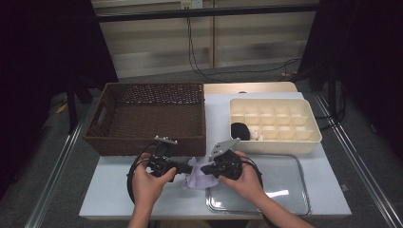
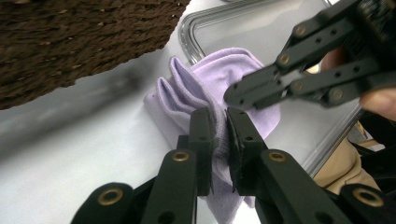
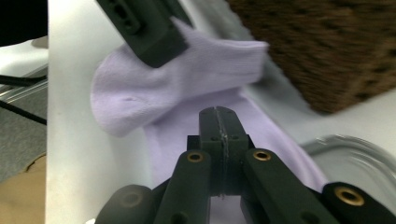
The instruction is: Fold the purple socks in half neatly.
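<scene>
The left gripper pinches a fold of the sock while the right gripper, jaws fully closed with nothing visibly held, rests just beside it.

- This looks like a lab or recording studio set up for staged handling work, not a home.
- A small white table stands alone on a grey floor, with metal rails running along both sides.
- Black curtains close off the left and right.
- Cables hang down a pale panelled back wall from a socket and trail across the floor.
- A dark bar spans the top.
</scene>
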